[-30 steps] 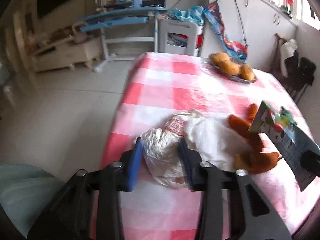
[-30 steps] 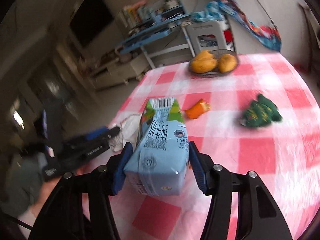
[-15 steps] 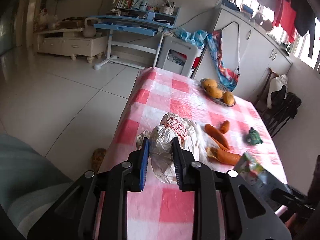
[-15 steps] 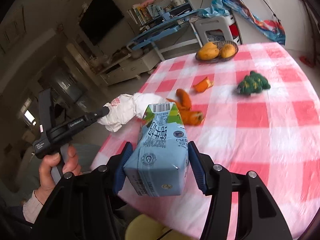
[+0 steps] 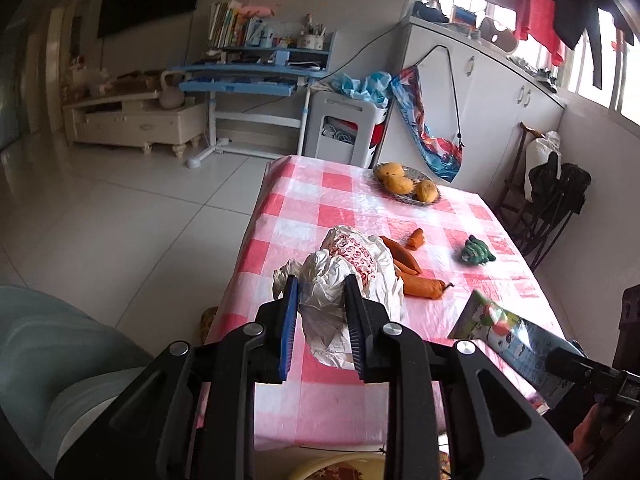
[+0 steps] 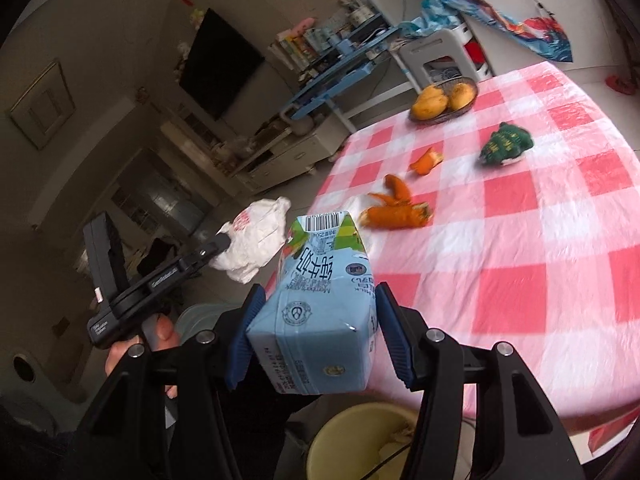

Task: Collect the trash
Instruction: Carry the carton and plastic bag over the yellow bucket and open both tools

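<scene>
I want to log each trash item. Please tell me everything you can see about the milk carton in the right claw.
The milk carton is a light blue gable-top box, seemingly coated paperboard, with a green and white top, a barcode and printed characters. It lies tilted, its base toward the camera and its top pointing away. The right claw is shut on its two sides with blue pads. It is off the checked table, above a yellow bucket.

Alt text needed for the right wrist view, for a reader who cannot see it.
The right tool grips a light blue milk carton above a yellow bin at the edge of a pink checked table. At left, the left tool holds a crumpled white plastic bag; orange peels lie on the table.
</scene>
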Demonstrator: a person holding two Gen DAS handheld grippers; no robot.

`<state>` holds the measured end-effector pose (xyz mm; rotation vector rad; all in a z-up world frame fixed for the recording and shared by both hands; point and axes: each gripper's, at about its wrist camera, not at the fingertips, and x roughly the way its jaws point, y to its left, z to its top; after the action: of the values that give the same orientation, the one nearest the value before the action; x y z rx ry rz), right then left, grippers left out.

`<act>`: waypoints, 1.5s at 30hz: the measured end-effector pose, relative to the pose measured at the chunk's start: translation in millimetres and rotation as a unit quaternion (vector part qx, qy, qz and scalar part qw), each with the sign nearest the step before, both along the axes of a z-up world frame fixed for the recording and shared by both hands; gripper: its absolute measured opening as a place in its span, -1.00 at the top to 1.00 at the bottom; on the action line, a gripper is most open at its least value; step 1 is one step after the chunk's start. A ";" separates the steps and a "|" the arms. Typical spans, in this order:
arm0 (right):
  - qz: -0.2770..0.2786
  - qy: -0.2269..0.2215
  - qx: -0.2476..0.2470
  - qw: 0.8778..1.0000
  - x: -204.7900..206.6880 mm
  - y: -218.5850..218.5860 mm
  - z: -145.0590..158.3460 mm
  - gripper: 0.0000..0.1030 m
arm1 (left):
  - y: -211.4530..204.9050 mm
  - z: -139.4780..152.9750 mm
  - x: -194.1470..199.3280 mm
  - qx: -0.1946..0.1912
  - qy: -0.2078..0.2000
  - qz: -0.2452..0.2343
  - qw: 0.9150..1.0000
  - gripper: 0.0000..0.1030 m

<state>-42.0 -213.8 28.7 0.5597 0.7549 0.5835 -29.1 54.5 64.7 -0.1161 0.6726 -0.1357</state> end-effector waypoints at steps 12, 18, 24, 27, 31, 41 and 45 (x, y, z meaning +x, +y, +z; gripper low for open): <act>0.146 0.033 -0.060 0.987 -49.5 56.5 -14.9 -0.07 | -9.4 11.9 -52.3 0.023 -0.003 -0.020 1.000 0.57; 0.185 0.035 -0.096 0.977 -66.9 80.1 -26.6 -0.07 | -15.2 12.0 -70.4 0.032 0.002 -0.030 0.999 0.57; 0.176 0.042 -0.096 0.979 -69.2 76.7 -33.3 -0.17 | -19.6 7.0 -88.0 0.040 0.015 -0.040 0.998 0.57; 0.156 0.033 -0.086 0.984 -68.8 68.7 -28.4 -0.19 | -23.9 4.7 -93.4 0.046 0.020 -0.045 0.998 0.57; 0.112 0.011 -0.076 0.991 -68.8 53.8 -19.2 -0.24 | -30.1 1.6 -102.3 0.053 0.026 -0.055 0.997 0.57; 0.016 -0.019 -0.081 0.996 -66.1 25.2 -9.3 -0.34 | -47.8 -22.1 -124.7 0.066 0.071 -0.100 0.990 0.56; 0.004 -0.023 -0.078 0.997 -67.6 19.8 -7.8 -0.34 | -60.0 -34.6 -133.4 0.084 0.098 -0.127 0.983 0.50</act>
<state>-109.7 -194.0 21.0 0.3974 0.7526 0.5372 -162.6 -5.5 30.1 0.1219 0.8910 -0.3147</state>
